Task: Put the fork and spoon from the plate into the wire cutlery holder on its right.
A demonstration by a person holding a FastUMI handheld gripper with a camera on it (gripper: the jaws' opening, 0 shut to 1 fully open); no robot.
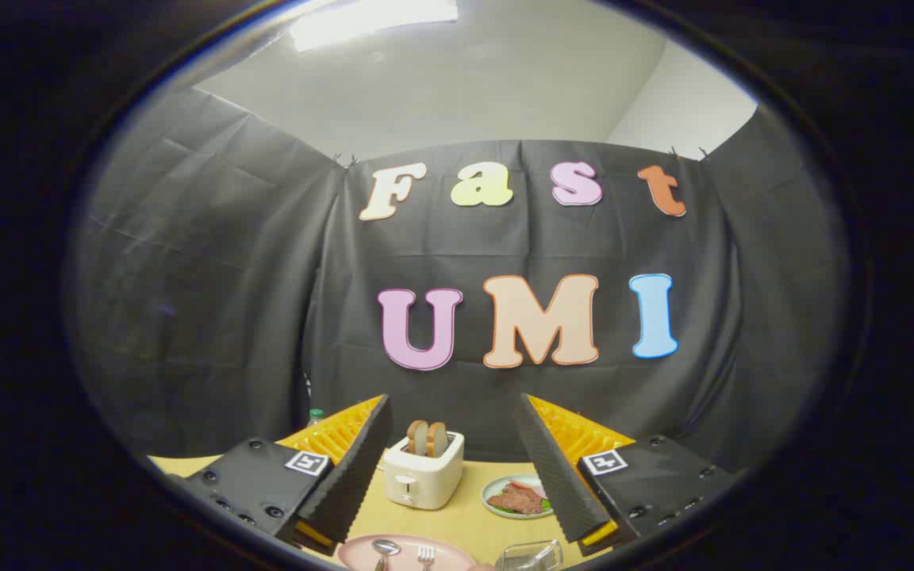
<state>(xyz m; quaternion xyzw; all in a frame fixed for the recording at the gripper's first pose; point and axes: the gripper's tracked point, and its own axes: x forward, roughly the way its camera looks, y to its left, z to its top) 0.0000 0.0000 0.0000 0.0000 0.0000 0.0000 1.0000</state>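
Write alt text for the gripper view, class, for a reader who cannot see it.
The gripper hangs open above a wooden table, jaws apart and holding nothing. Below them a pink plate carries a spoon and fork, with the wire holder at its right; a toaster stands beyond.

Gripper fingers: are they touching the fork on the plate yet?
Apart. The gripper view shows the gripper open, both fingers raised, with bare table between their tips and the fork on the pink plate.
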